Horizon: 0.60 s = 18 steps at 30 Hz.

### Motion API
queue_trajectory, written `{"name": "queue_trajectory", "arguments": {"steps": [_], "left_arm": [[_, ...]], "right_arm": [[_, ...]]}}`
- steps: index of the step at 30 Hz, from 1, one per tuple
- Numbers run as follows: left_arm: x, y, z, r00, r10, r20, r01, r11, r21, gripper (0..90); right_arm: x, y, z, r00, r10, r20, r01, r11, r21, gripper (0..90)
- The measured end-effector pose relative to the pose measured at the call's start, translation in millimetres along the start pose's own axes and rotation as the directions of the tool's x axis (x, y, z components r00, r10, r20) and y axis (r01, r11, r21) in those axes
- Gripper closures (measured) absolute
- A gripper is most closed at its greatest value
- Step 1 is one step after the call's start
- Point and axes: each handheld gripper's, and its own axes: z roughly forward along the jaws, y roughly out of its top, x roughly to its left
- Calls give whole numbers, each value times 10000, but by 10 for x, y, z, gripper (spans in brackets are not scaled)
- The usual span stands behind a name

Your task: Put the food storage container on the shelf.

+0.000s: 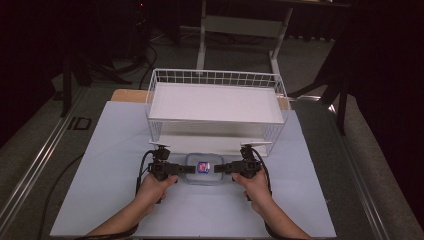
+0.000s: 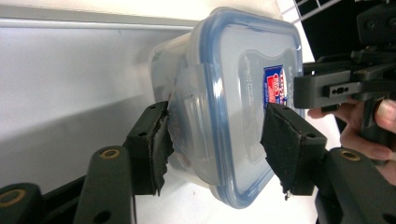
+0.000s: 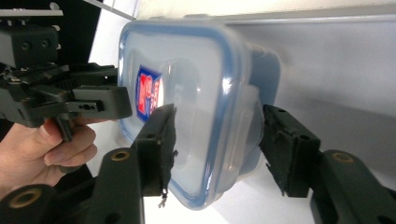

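A clear plastic container with a blue-rimmed lid and a red and blue label lies on the pale blue table just in front of a white wire rack. My left gripper comes in from the left and is shut on the container's left end; in the left gripper view its pads press the container across lid and base. My right gripper holds the opposite end. In the right gripper view its jaws sit against the lid and base of the container.
The white wire rack with a flat shelf stands right behind the container, its lower shelf edge close to both grippers. The pale blue table stretches left, right and toward the person. A table frame and cables stand on the dark floor beyond.
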Motion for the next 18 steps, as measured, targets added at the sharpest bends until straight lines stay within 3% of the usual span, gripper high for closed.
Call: {"name": "queue_trajectory", "arguments": {"steps": [2, 10, 18], "left_arm": [[-33, -22, -23, 9998, 175, -83, -175, 9998, 22, 459], [-81, -45, -36, 9996, 17, -299, -21, 9999, -132, 467], [-184, 53, -102, 9975, 622, -323, -644, 9954, -716, 469]], "right_arm": [[37, -39, -12, 9996, -273, 113, 274, 9995, -125, 477], [79, -137, -29, 9972, -716, 230, 728, 9957, -576, 478], [171, -78, -116, 9889, -1429, 409, 1465, 9834, -1071, 478]]}}
